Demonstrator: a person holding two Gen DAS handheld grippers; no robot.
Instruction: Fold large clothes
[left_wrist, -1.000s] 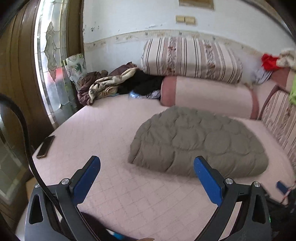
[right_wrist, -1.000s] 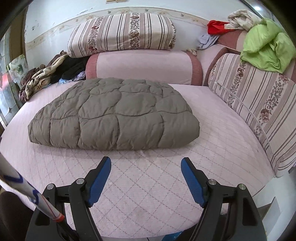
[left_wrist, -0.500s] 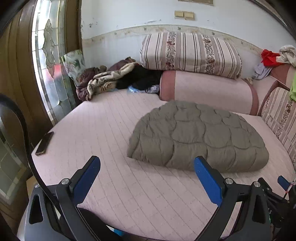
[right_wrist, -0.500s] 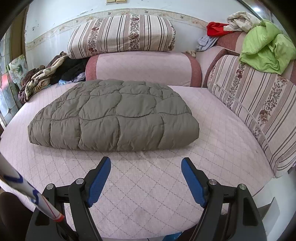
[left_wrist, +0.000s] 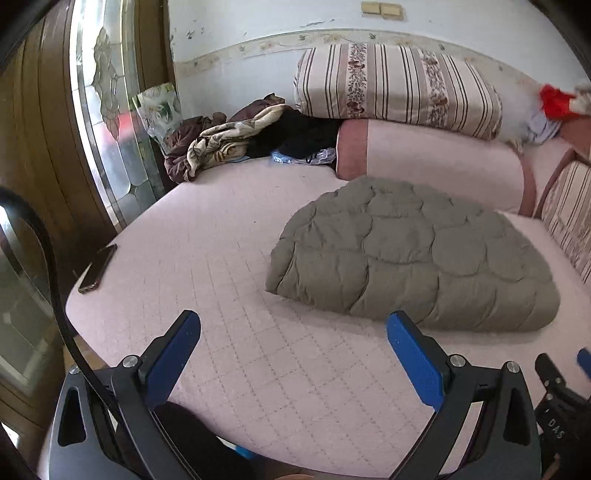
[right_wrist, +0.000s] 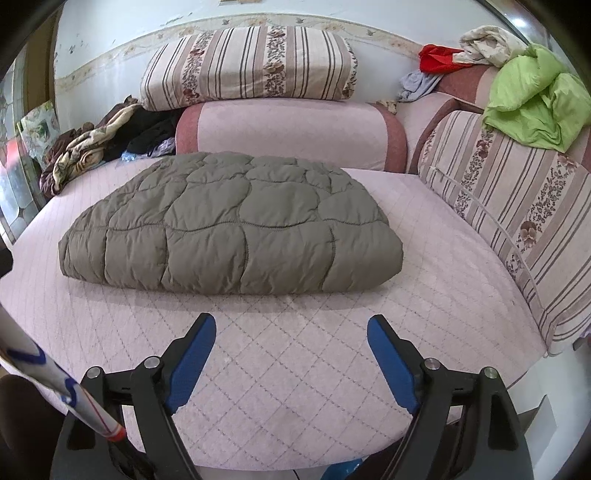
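A phone (left_wrist: 98, 267) is seen only by left wrist, green cloth (right_wrist: 535, 107) only by right; both grippers (left_wrist: 293, 354) (right_wrist: 291, 354) are spread, nothing pinched.

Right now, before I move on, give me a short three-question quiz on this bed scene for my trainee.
1. True or false: the grey quilted coat lies folded on the pink bedspread.
2. Which holds something: A left gripper, B right gripper, C neither?
3. What lies at the bed's left edge in the left wrist view?

Key: 1 true. 2 C, both open and short of the coat. 3 a phone.
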